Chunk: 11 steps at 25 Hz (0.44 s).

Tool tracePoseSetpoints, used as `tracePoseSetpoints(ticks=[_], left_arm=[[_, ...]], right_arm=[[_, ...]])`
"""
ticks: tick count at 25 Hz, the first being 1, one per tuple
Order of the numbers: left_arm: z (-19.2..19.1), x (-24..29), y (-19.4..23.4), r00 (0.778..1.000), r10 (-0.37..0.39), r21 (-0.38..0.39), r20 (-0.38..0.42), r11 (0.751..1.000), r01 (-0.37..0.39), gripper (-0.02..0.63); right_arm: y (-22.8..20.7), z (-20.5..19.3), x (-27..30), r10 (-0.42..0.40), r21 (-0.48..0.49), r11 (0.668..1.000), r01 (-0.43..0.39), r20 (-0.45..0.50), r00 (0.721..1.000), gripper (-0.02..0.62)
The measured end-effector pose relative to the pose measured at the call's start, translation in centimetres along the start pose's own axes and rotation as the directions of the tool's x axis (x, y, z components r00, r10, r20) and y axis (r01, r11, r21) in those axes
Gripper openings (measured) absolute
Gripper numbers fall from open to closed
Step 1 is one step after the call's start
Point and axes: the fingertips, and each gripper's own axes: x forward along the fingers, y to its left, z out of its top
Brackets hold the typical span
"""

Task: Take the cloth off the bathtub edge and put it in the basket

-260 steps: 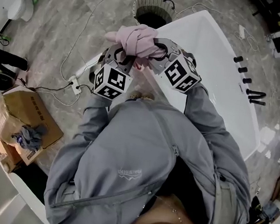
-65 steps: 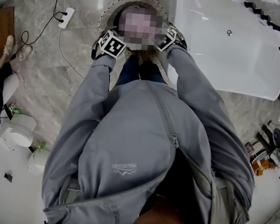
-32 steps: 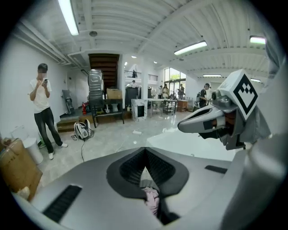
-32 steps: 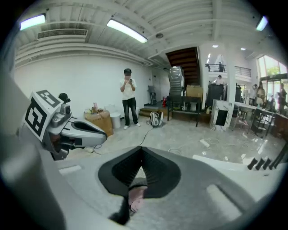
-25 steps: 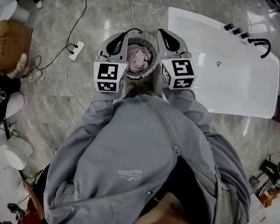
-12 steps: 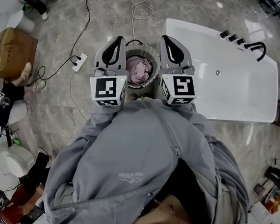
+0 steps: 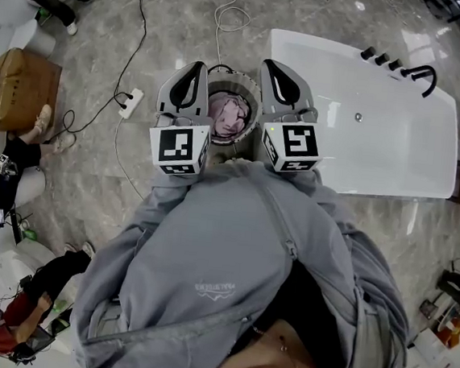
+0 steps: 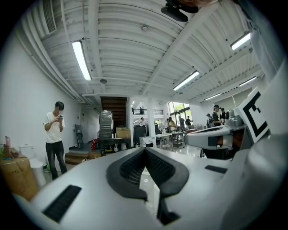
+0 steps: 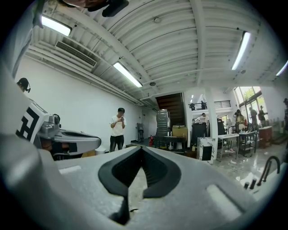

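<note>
The pink cloth (image 7: 227,116) lies bunched inside the round basket (image 7: 229,71), which stands on the floor beside the end of the white bathtub (image 7: 381,129). My left gripper (image 7: 196,65) is held above the basket's left side, shut and empty. My right gripper (image 7: 272,63) is above its right side, also shut with nothing in it. In the left gripper view the left gripper (image 8: 145,149) points level across the room, its dark pads together. The right gripper (image 9: 141,148) does the same in its own view. Neither gripper view shows the cloth or the basket.
Black taps (image 7: 418,74) sit at the tub's far end. A power strip (image 7: 131,97) and cables trail over the marble floor left of the basket. A cardboard box (image 7: 13,85) and people are at the far left. A person in white (image 8: 55,134) stands across the room.
Both grippers have lifted slightly off the basket's rim and stayed shut. The pink cloth remains in the basket. The head view has shifted a little.
</note>
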Motion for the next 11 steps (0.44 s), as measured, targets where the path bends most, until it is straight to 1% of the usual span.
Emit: tracePoseSetpoints(ticks=[11], left_arm=[[-0.65, 0.26, 0.43, 1.0, -0.013, -0.007, -0.008, 1.0, 0.013, 0.006]], right_arm=[[0.49, -0.41, 0.86, 0.009, -0.006, 1.0, -0.009, -0.01, 1.0, 0.005]])
